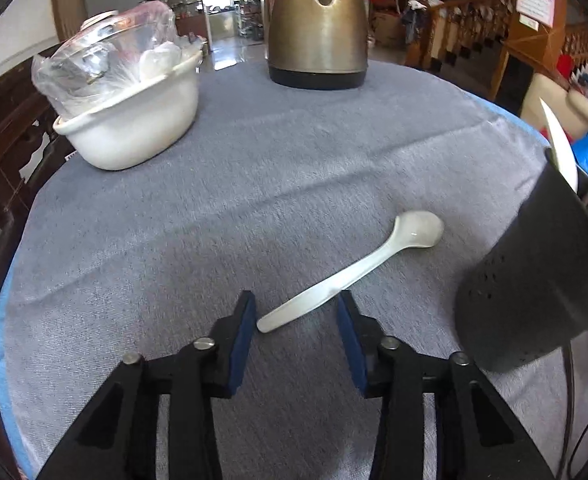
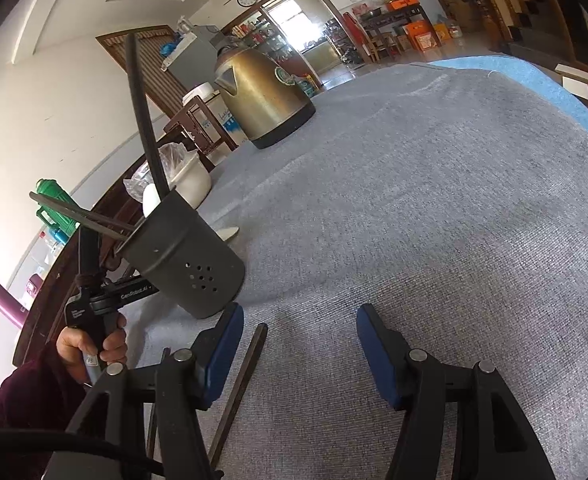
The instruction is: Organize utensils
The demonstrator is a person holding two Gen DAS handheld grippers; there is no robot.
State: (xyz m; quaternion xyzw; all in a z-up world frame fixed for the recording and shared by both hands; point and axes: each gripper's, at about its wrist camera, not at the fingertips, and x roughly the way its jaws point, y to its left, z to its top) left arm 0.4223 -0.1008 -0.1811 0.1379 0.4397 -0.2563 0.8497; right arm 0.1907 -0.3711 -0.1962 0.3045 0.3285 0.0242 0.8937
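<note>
Spoon (image 1: 349, 276), white ceramic, lies on my grey-clothed surface (image 1: 254, 184), its handle end between the parted pads of my left tool (image 1: 296, 312), neither pad pressing it. Right tool (image 2: 299, 320) gapes wide, empty, one dark chopstick (image 2: 240, 384) beside its left pad. Black utensil holder (image 2: 186, 256) nearby; brass kettle (image 1: 317, 28) and white basin (image 1: 134, 120) behind, cluttered shop-like room beyond.
</note>
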